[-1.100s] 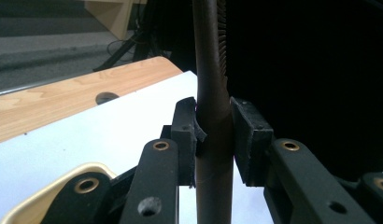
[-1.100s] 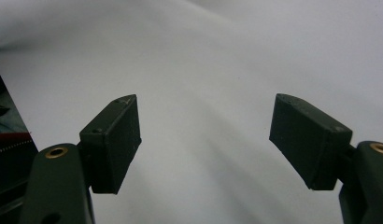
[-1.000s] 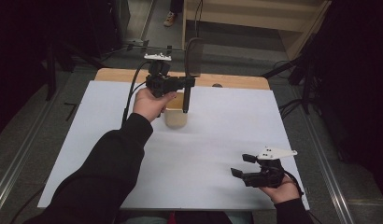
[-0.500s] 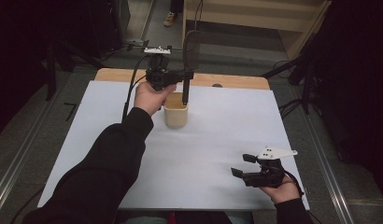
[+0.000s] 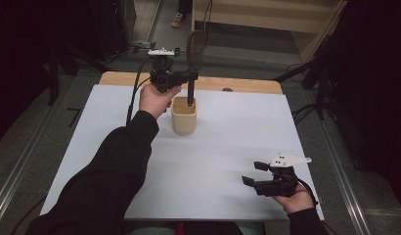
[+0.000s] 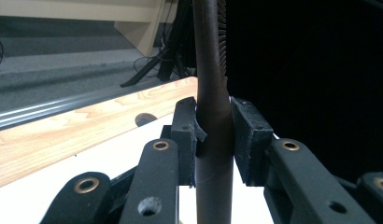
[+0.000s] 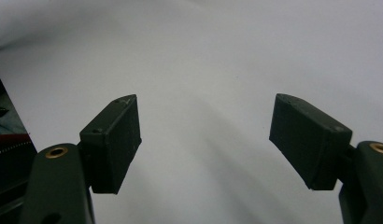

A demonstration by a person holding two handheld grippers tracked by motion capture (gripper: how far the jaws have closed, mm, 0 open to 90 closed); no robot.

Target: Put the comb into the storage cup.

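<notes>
Upright, the dark ribbed-headed utensil (image 5: pixel 190 93) — pinched by left gripper (image 5: pixel 189 76) fingers — dips into the tan cup (image 5: pixel 184 116); right gripper (image 5: pixel 251 173) fingers gape wide.

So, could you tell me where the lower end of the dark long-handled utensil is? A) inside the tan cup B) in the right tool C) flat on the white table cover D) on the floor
A: the left tool holds the dark utensil upright, its lower end inside the tan cup.
</notes>
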